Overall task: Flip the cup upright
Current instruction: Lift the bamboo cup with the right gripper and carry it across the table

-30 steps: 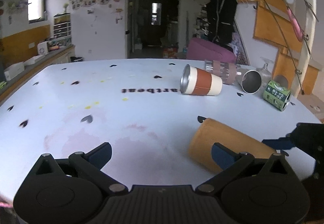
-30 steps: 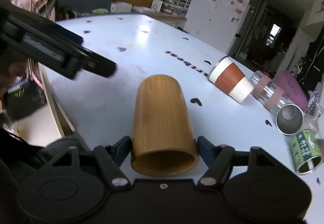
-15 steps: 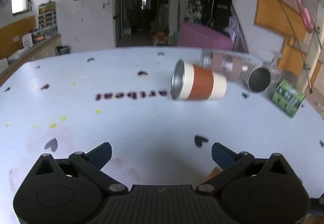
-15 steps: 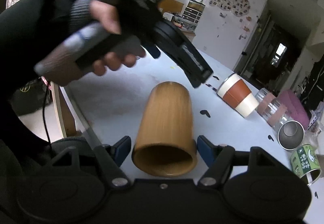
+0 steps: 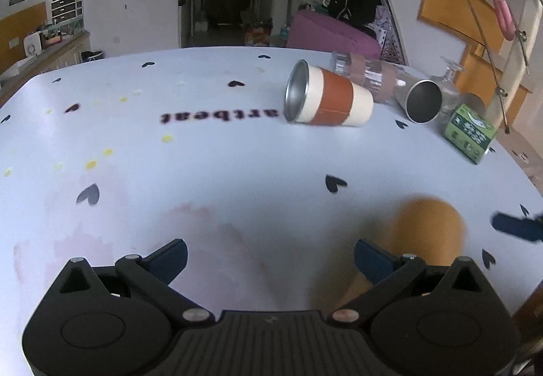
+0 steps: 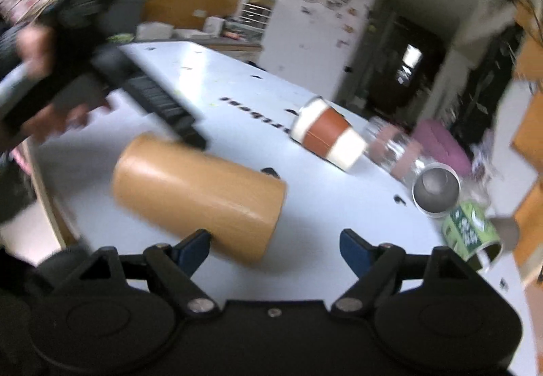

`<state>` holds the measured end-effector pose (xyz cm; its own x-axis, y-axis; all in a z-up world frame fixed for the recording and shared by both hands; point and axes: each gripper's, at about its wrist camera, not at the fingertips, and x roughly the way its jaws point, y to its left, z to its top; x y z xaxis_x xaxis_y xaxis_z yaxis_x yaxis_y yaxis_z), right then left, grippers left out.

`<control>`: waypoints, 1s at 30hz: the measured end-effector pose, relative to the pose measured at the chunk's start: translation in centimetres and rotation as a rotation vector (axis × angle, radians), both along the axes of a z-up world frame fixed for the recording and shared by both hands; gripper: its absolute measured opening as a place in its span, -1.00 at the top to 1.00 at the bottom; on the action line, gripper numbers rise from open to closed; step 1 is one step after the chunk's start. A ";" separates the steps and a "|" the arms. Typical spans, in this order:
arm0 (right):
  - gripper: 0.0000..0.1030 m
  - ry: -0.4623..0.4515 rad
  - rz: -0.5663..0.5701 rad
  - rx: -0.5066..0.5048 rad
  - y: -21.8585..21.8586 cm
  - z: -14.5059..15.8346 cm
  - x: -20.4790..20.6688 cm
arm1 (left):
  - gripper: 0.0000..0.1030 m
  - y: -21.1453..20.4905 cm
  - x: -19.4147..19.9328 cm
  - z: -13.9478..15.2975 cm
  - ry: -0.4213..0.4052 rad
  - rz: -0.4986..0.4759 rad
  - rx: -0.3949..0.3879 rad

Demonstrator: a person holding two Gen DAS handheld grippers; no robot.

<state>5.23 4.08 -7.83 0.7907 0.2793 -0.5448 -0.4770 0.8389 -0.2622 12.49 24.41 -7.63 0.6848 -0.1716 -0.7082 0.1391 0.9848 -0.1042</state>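
Note:
A tan bamboo cup (image 6: 198,191) lies on its side on the white table (image 6: 237,97), just beyond my right gripper (image 6: 275,247), which is open and holds nothing. The cup's open end points right. In the left wrist view the same cup (image 5: 424,233) is blurred at lower right, behind the right finger of my left gripper (image 5: 269,258), which is open and empty. The left gripper also shows in the right wrist view (image 6: 152,97), above the cup's closed end.
Several other cups lie on their sides at the table's far right: an orange-banded cup (image 5: 327,97), a clear glass (image 5: 368,75), a steel cup (image 5: 422,101) and a green can (image 5: 470,131). The table edge runs close on the right.
The bamboo cup has swung from pointing along my right gripper to lying crosswise before it. My left gripper has dropped back toward the cup. Both views are motion-blurred.

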 end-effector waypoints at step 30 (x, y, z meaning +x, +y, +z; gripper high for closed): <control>-0.59 0.129 -0.133 0.288 -2.3 -0.5 1.4 | -0.72 -5.5 4.5 0.4 0.342 -0.084 -0.216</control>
